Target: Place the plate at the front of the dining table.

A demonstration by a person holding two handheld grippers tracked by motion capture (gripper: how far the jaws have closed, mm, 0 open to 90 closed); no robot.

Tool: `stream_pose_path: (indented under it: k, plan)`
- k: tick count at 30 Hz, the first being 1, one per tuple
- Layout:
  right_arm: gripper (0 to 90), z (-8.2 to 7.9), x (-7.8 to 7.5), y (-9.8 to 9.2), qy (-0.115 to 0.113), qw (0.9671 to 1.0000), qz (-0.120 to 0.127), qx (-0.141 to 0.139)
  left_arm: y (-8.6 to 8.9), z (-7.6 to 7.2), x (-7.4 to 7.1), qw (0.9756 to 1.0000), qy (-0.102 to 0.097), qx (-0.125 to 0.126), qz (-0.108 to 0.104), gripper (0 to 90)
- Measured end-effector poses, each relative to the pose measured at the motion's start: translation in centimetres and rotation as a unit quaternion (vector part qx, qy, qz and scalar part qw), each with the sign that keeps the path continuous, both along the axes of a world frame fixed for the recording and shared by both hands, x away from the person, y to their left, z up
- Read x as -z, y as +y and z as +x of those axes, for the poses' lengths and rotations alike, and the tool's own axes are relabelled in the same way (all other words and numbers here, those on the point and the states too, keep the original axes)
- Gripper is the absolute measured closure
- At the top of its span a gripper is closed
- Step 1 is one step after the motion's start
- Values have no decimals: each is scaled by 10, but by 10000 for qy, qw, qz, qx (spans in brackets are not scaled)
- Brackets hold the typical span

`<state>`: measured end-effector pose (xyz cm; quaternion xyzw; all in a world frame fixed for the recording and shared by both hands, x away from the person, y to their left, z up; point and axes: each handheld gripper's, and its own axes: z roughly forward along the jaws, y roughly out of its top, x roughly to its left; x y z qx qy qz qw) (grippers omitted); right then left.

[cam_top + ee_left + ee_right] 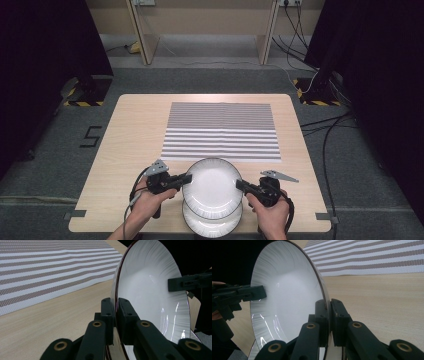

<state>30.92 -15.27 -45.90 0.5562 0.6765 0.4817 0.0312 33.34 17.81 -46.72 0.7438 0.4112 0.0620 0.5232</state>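
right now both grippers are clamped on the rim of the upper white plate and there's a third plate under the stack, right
Not quite: there are two plates, not three. Left gripper and right gripper are clamped on opposite rims of the upper plate, and one lower plate lies beneath it, as the high view shows.

1. The lower plate (212, 226) lies mostly hidden under the upper plate (212, 187); the picture's bottom edge cuts its near rim.
2. Both forearms are cut off there too.

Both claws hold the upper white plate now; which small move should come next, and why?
Probably carry it forward toward the striped placemat. The left claw and right claw pinch opposite rims of the upper white dark-rimmed plate, above a second white plate.
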Motion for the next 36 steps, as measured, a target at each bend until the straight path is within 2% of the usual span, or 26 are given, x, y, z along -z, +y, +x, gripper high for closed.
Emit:
stream_pose_path:
  k: [36]
  plan:
    - [844,15,-12,-2,-315,9993,-180,67,-5,17,-6,9999,-128,-68,-58,840]
